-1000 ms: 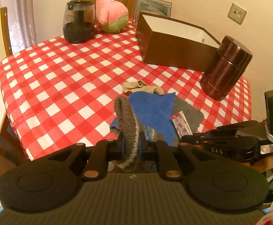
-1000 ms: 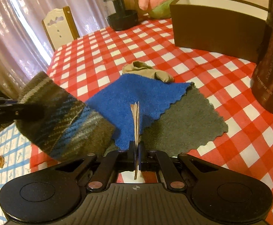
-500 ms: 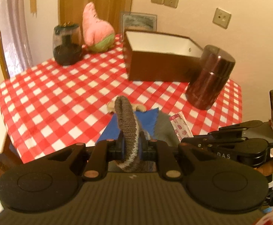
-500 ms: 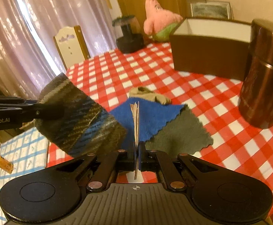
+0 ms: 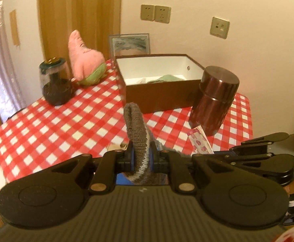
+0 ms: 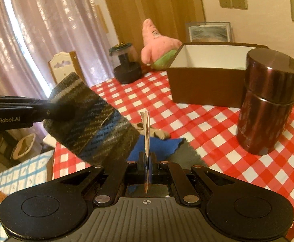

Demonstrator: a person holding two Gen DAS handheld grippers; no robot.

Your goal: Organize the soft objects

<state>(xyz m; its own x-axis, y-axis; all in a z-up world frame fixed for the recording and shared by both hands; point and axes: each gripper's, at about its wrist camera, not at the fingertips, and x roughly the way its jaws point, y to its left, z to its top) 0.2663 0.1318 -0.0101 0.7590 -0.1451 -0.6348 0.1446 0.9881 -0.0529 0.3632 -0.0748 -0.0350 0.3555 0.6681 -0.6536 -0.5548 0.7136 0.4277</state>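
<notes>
Gripping a limp striped knit sock [image 5: 137, 133] mid-length, the left gripper [image 5: 141, 157] stayed clamped; the right gripper [image 6: 147, 161] pinched a thin packet [image 6: 146, 133], possibly tissues.

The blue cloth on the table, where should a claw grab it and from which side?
Pinch the blue cloth at its scalloped right corner, coming down from above: it lies flat over the grey cloth, so only a raised edge offers a bite.
</notes>
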